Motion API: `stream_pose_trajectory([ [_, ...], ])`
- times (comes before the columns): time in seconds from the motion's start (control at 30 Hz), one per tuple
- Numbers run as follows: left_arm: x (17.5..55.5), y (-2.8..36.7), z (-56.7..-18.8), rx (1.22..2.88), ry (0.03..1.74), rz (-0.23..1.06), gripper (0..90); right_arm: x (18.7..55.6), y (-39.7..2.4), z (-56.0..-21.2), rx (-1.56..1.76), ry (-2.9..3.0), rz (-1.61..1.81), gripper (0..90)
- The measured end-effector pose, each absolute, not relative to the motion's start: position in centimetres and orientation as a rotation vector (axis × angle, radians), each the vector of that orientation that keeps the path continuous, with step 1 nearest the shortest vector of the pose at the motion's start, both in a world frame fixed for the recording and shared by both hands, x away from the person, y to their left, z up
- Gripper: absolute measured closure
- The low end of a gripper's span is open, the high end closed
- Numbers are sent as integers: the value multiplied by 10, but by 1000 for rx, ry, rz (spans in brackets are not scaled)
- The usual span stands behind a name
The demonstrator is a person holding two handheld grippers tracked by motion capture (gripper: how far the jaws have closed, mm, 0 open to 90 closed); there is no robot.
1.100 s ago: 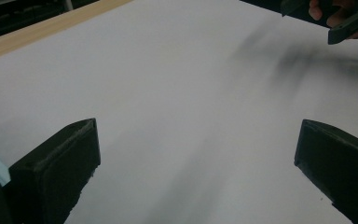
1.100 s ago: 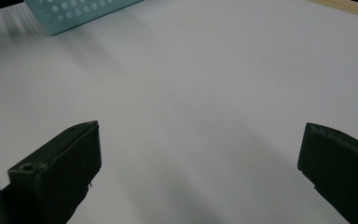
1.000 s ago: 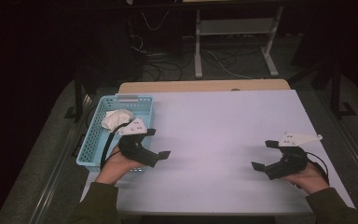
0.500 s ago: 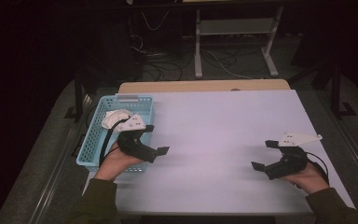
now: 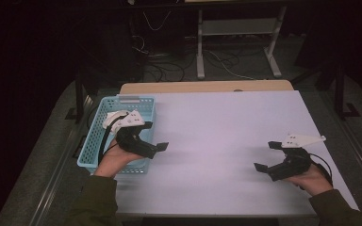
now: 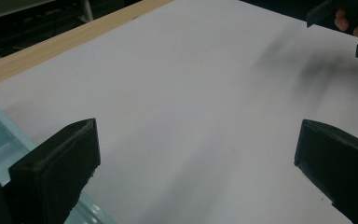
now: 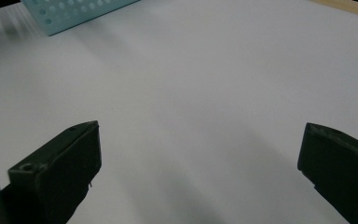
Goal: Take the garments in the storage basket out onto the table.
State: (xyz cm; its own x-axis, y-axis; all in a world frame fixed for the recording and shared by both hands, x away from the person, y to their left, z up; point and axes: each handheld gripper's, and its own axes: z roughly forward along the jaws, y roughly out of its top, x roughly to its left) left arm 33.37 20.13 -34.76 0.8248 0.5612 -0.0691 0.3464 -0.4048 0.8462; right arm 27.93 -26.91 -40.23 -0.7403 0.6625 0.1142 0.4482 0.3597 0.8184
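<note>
Your left gripper [image 5: 156, 142] hangs over the near right edge of the blue basket [image 5: 94, 136], jaws spread, holding nothing. Your right gripper [image 5: 267, 156] rests near the table's [image 5: 226, 122] right edge, also spread, empty.

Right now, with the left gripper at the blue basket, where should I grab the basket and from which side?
Grip the basket's near long rim, from above. It is a thin upright mesh wall that open jaws can straddle, and the left gripper, open, is already beside it at the basket's right front corner.
</note>
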Motion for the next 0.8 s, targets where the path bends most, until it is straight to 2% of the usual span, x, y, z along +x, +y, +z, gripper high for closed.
stream_pose_trajectory([
  [0.8, 349, 211, -342, 2046, 715, 312, 0, 280, -270, -402, 998, 2386, 1323, 0],
])
